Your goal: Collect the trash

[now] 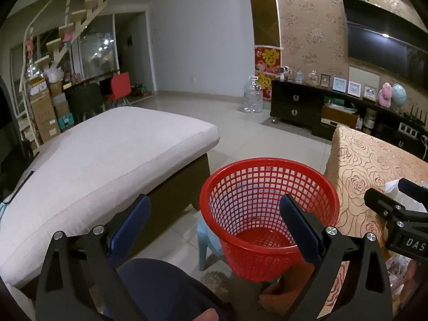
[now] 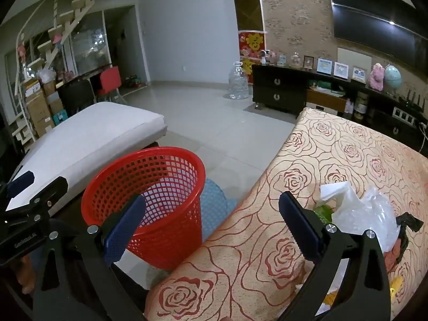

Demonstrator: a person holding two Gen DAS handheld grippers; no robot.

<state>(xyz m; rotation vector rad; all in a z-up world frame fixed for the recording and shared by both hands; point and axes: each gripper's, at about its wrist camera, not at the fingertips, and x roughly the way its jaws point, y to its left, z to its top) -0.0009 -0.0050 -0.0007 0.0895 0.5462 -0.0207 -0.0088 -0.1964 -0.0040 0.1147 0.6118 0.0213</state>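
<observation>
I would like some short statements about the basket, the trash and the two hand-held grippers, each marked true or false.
1. The red basket is empty. True.
2. The left hand-held gripper is shut on a bag. False: it is open and holds nothing.
3. A clear plastic bag lies on the rose-patterned cloth. True.
4. The right hand-held gripper is open. True.
5. The basket stands on the rose-patterned cloth. False: it stands beside it, lower down, on a light blue stool.
6. The white tissue is inside the basket. False: it lies by the plastic bag.
</observation>
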